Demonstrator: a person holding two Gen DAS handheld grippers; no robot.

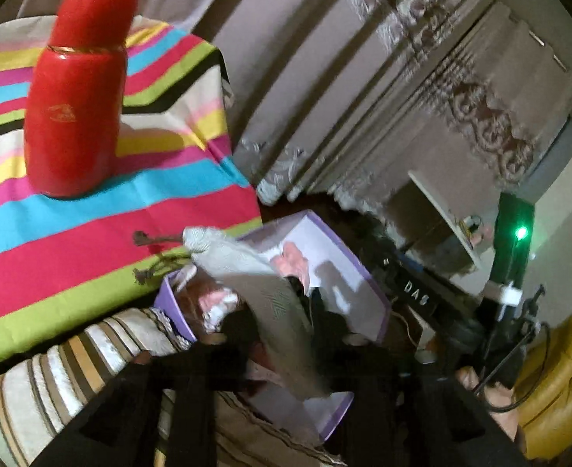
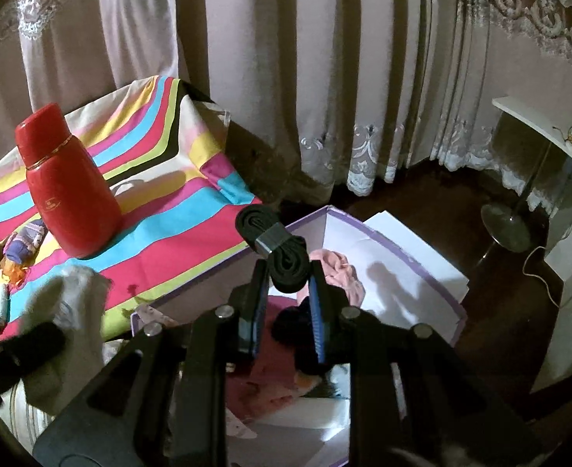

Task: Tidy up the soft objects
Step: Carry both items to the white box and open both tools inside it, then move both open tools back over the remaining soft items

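A pale grey drawstring pouch (image 1: 254,272) hangs slanted and blurred between the dark fingers of my left gripper (image 1: 282,311), whose jaws stand apart around it. It is over an open white box with purple edges (image 1: 367,272). In the right wrist view the pouch (image 2: 71,292) is a white blur at the left. A rolled black strap with a grey band (image 2: 274,241) sticks up out of my right gripper (image 2: 287,272); its lower loop fills the gap between the blue pads (image 2: 317,303). This gripper also hovers over the box (image 2: 414,260), where a pink cloth (image 2: 344,272) lies.
A tall red flask (image 1: 75,97) stands on the striped tablecloth (image 2: 176,233) left of the box, with small knitted items (image 2: 25,241) beyond it. Lace-trimmed curtains (image 2: 324,78) hang behind. A striped cushion (image 1: 71,369), a round stand base (image 2: 507,225) and a white shelf (image 2: 539,124) are nearby.
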